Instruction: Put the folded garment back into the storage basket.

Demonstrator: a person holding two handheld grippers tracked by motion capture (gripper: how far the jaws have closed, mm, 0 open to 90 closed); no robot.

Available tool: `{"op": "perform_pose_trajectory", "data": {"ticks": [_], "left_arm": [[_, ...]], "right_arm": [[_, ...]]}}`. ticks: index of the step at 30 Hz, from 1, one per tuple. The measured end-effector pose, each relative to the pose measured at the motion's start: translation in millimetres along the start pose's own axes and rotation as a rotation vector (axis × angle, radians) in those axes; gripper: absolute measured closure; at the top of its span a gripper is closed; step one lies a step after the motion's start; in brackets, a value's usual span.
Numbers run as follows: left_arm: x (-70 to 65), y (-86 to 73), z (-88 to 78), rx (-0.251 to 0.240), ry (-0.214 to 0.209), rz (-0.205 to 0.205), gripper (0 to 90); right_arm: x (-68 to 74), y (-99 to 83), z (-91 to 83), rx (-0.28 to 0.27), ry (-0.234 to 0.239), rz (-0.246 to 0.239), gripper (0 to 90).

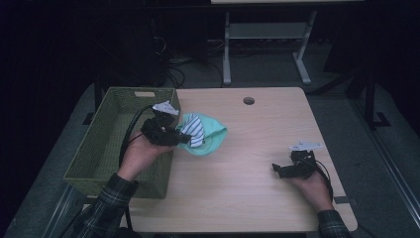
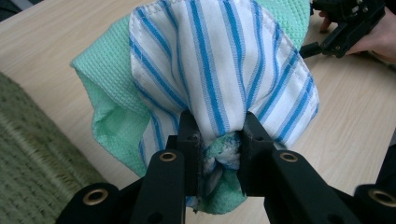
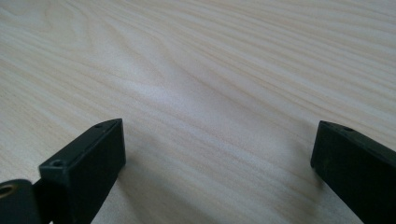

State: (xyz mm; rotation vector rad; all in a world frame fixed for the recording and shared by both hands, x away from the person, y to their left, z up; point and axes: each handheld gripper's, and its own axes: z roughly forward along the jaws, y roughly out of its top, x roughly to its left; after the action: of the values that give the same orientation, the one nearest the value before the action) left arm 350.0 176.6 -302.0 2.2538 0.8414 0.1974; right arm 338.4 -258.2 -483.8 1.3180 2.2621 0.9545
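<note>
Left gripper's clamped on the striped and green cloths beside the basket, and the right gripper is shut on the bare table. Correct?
Not quite: the right gripper is open, jaws wide apart over bare table, as the right gripper view shows. The left gripper does clamp the striped cloth and green cloth beside the basket.

Striped woven cloth (image 2: 224, 60) and green waffle-textured cloth (image 2: 109, 88), matt wood-grain table (image 3: 210, 60), woven green basket (image 1: 106, 144)

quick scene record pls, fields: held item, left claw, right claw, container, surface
held item: striped cloth bunched with green cloth
left claw: left claw shut on both cloths, beside the basket's right wall
right claw: right claw open, nothing between jaws, low over bare wood
container: green woven basket, at table's left edge
surface: wooden table
</note>
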Motion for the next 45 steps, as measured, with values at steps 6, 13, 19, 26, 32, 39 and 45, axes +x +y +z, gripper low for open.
{"op": "perform_pose_trajectory", "data": {"ticks": [6,13,19,26,32,39,45], "left_arm": [[4.5,-3.5,-10.6,-0.010,0.021,-0.012,73.6],[13.7,-9.0,-26.4,-0.015,0.065,-0.046,73.6],[24.1,-17.0,-42.9,-0.023,0.111,-0.070,73.6],[39.3,-31.3,-58.7,-0.015,0.167,-0.109,73.6],[49.5,-40.9,-69.6,-0.029,0.195,-0.144,73.6],[63.4,-54.0,-75.8,-0.017,0.242,-0.175,73.6],[77.1,-68.0,-78.9,-0.019,0.271,-0.218,73.6]], "right_arm": [[0.2,0.1,0.2,0.000,-0.001,0.005,2.3],[0.3,0.4,0.5,0.000,-0.004,0.004,2.2],[0.2,0.4,0.5,0.000,-0.003,0.004,2.2],[0.3,0.4,0.5,0.000,-0.003,0.006,2.2],[-0.1,0.4,0.7,-0.003,-0.005,-0.001,2.2],[-0.2,0.4,0.8,-0.004,-0.005,-0.002,2.2],[-0.2,0.4,0.8,-0.004,-0.004,-0.002,2.2]]}}
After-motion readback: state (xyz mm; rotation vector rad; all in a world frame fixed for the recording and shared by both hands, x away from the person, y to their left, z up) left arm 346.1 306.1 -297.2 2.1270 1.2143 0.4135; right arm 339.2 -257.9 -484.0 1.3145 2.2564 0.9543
